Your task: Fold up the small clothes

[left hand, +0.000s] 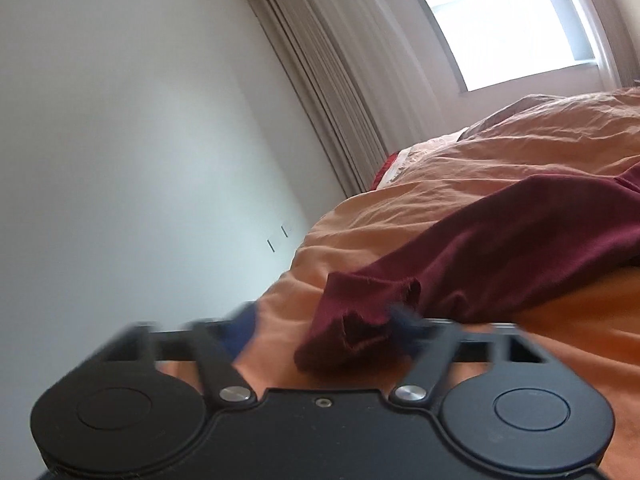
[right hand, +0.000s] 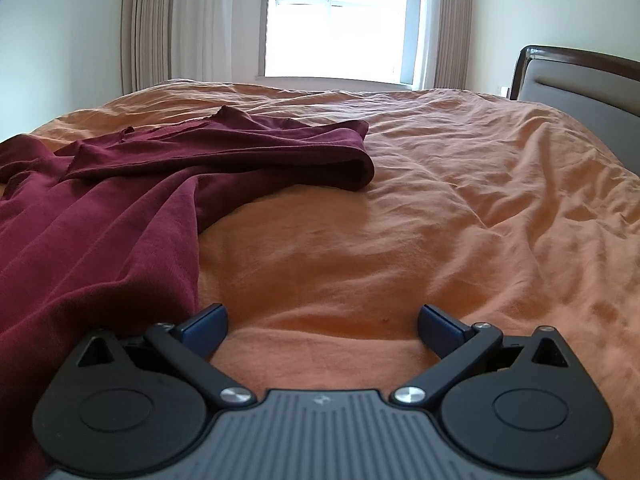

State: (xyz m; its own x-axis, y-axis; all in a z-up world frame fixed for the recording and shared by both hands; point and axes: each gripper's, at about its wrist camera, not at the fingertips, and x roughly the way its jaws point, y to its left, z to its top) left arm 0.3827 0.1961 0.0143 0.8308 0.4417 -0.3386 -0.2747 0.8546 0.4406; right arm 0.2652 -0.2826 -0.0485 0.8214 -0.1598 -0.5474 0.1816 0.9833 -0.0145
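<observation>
On the bed [right hand: 440,200], both tools are released: the left tool [left hand: 320,320] straddles the maroon garment's [left hand: 520,240] cuff to grasp it, the right tool [right hand: 322,328] waits.

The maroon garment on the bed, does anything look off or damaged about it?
The maroon garment lies rumpled on the orange bedspread, one part doubled over. Its end between the open left gripper fingers looks frayed along the edge, though motion blur makes that uncertain.

Left tongs [left hand: 320,330] blurred, right tongs [right hand: 322,330] agape.
</observation>
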